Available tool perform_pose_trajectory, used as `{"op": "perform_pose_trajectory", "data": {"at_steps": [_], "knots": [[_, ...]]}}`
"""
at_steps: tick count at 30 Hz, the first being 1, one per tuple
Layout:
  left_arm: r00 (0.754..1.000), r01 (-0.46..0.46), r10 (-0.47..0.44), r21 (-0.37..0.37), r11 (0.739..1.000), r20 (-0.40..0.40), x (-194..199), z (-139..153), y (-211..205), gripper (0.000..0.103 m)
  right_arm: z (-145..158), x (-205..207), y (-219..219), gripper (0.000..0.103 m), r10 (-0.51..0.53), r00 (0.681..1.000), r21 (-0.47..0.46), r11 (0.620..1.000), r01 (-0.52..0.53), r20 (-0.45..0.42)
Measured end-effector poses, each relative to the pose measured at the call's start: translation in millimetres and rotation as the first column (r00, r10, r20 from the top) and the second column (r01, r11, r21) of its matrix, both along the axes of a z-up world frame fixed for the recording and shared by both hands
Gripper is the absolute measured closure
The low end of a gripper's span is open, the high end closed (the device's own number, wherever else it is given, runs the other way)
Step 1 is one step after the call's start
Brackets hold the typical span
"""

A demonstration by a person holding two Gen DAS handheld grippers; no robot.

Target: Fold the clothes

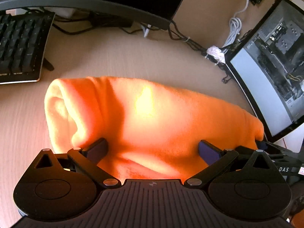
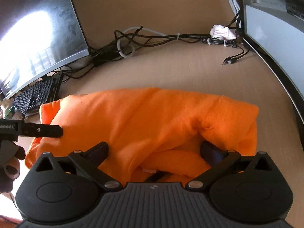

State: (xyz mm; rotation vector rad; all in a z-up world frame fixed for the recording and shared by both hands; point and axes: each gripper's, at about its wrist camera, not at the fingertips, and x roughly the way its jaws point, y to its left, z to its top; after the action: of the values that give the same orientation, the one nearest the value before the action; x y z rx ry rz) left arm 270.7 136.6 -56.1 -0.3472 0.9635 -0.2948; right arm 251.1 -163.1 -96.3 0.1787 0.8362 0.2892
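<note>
An orange garment point(image 1: 152, 112) lies folded into a thick bundle on the beige desk point(image 1: 123, 57). My left gripper point(image 1: 153, 150) is open, its two fingers spread wide against the near edge of the bundle, with cloth bulging between them. In the right wrist view the same orange garment point(image 2: 152, 117) fills the centre. My right gripper point(image 2: 154, 152) is open too, fingers wide apart and pressed into the near folds. A white label point(image 2: 150, 170) shows in the fold just ahead of it. The left gripper's finger point(image 2: 47, 131) touches the bundle's left end.
A black keyboard point(image 1: 19, 47) sits at the left and a monitor point(image 2: 38, 38) behind it. A glass-sided computer case point(image 1: 275, 66) stands at the right. Tangled cables point(image 2: 161, 38) and a crumpled tissue point(image 2: 222, 31) lie along the back. A person's hand point(image 2: 9, 169) holds the left gripper.
</note>
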Motion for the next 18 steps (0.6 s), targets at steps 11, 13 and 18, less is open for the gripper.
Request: {"op": "perform_pose_trajectory", "data": {"at_steps": [11, 13, 18], "knots": [[1.000, 0.003, -0.004, -0.053, 0.999, -0.021, 2.4, 11.4, 10.4, 0.000, 0.2, 20.8, 30.9, 0.000, 0.064, 0.998, -0.253, 0.966, -0.057, 0.017], [1.000, 0.003, -0.005, -0.063, 0.998, -0.025, 2.9, 13.4, 12.3, 0.000, 1.8, 32.7, 30.4, 0.000, 0.086, 0.996, -0.274, 0.958, -0.078, 0.016], [1.000, 0.008, -0.008, 0.012, 1.000, -0.022, 15.0, 14.1, 0.6, 0.000, 46.3, 13.1, 38.9, 0.000, 0.178, 0.971, -0.375, 0.921, -0.106, 0.161]]}}
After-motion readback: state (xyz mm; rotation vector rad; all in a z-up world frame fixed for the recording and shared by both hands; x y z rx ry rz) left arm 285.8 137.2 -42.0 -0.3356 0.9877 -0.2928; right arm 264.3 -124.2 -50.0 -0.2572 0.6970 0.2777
